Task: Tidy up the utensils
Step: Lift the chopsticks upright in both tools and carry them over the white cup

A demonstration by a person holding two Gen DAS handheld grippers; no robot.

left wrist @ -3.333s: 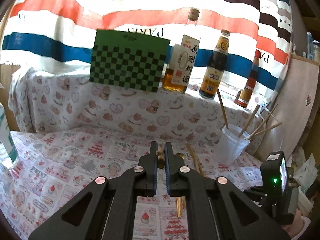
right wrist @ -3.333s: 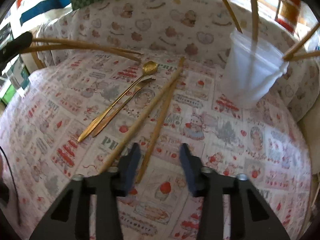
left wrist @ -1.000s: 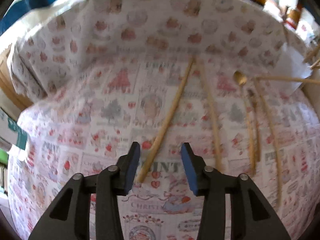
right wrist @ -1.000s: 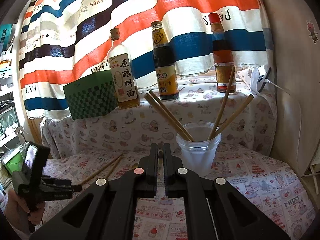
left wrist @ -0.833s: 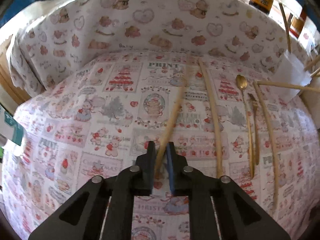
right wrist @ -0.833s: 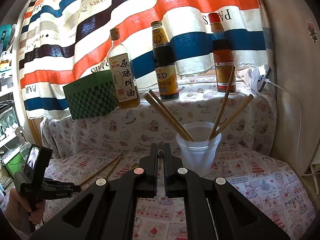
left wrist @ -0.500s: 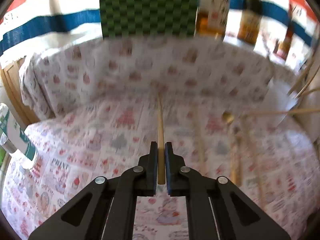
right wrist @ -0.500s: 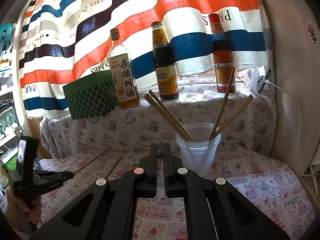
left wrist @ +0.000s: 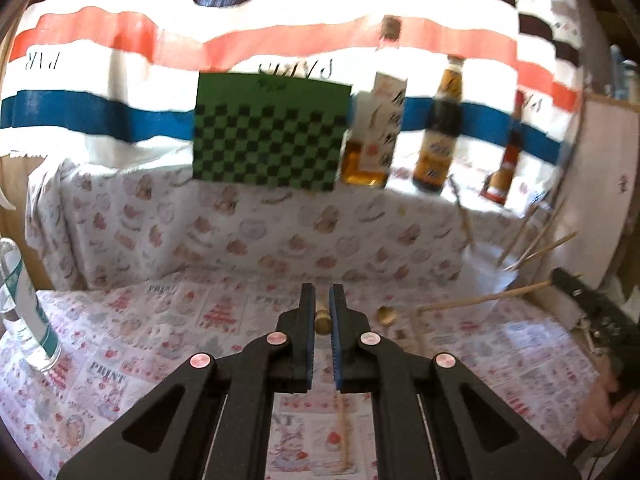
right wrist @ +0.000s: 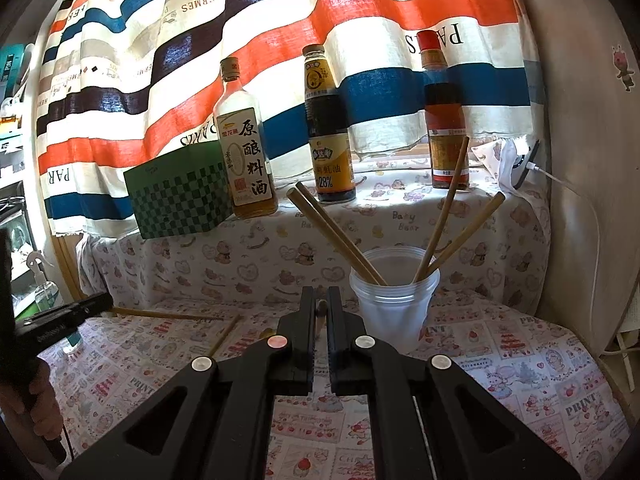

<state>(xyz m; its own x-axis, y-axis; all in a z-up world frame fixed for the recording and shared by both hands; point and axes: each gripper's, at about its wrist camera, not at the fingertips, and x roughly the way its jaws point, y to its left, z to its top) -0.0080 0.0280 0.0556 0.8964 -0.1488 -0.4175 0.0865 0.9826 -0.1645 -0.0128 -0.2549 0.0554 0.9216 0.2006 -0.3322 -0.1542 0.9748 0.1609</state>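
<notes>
My left gripper [left wrist: 322, 312] is shut on a wooden chopstick [left wrist: 322, 320], seen end-on between the jaws and lifted off the cloth. My right gripper [right wrist: 319, 308] is shut on another chopstick [right wrist: 320, 312], also end-on; its long shaft [left wrist: 480, 300] shows in the left wrist view. A clear plastic cup [right wrist: 394, 300] holds several chopsticks just right of the right gripper; it also shows in the left wrist view [left wrist: 486, 268]. A gold spoon [left wrist: 386, 316] and one more chopstick [left wrist: 342, 432] lie on the patterned cloth. The left gripper's chopstick shows in the right wrist view [right wrist: 168, 314].
A green checkered box [left wrist: 268, 136] and three sauce bottles [right wrist: 246, 152] [right wrist: 328, 136] [right wrist: 444, 120] stand on the raised ledge behind. A clear bottle [left wrist: 24, 312] stands at the table's left edge. A striped curtain hangs behind. A wall panel [right wrist: 592, 160] bounds the right.
My left gripper closed on a chopstick lying on the cloth, lifted it and tilted up level. My right gripper stayed still, holding its chopstick near the cup.
</notes>
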